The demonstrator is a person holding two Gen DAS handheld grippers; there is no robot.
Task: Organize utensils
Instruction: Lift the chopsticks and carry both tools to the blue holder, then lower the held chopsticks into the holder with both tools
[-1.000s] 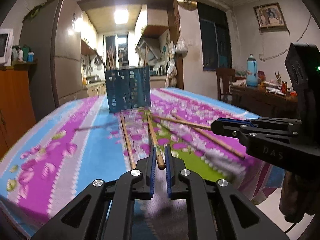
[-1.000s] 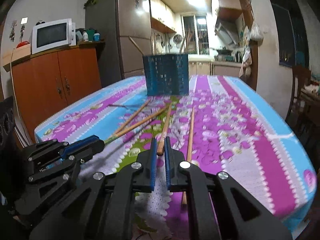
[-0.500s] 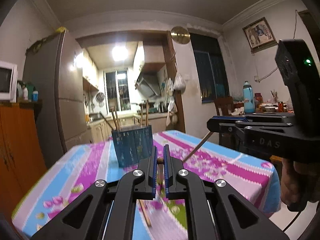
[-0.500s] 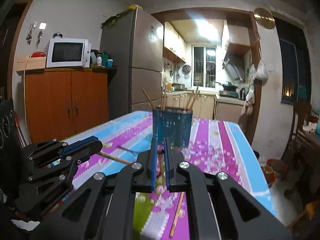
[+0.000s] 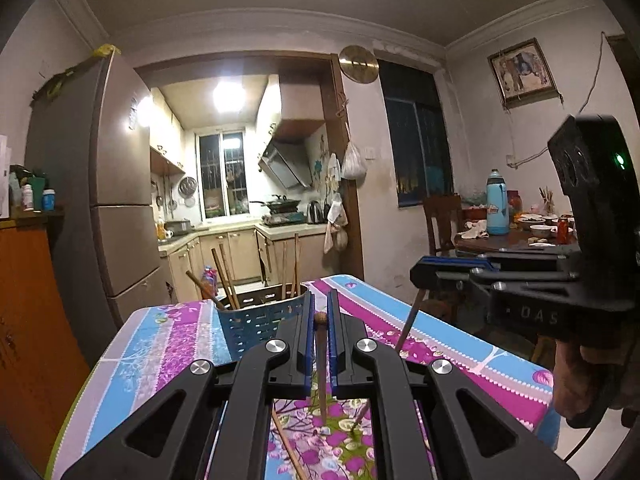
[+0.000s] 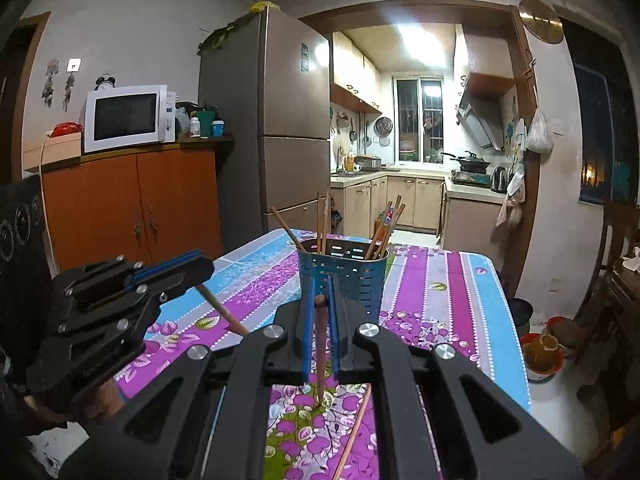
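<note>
Left wrist view: the left gripper (image 5: pixel 320 320) is clenched on a wooden chopstick (image 5: pixel 321 364), gripped near its rounded upper end and hanging steeply down over the floral tablecloth (image 5: pixel 168 344). Just beyond the fingertips stands the blue perforated utensil holder (image 5: pixel 256 326), with several chopsticks already upright in it. At right, the right gripper (image 5: pixel 420 276) appears side-on, held by a hand (image 5: pixel 576 380) and clamping a second chopstick (image 5: pixel 408 326) that slants down toward the cloth. Loose chopsticks (image 5: pixel 286 448) lie on the cloth below the jaws.

Right wrist view: the right gripper (image 6: pixel 320 300) is clenched on its own chopstick (image 6: pixel 320 344), the knobbed end between the blue pads, the tip pointing down at the tablecloth (image 6: pixel 432 300). The utensil holder (image 6: pixel 348 276) stands directly ahead, near the fingertips, holding upright chopsticks. At left, the left gripper (image 6: pixel 200 268) grasps its chopstick (image 6: pixel 222 310), which angles downward. One loose chopstick (image 6: pixel 356 432) rests on the cloth beneath.
</note>
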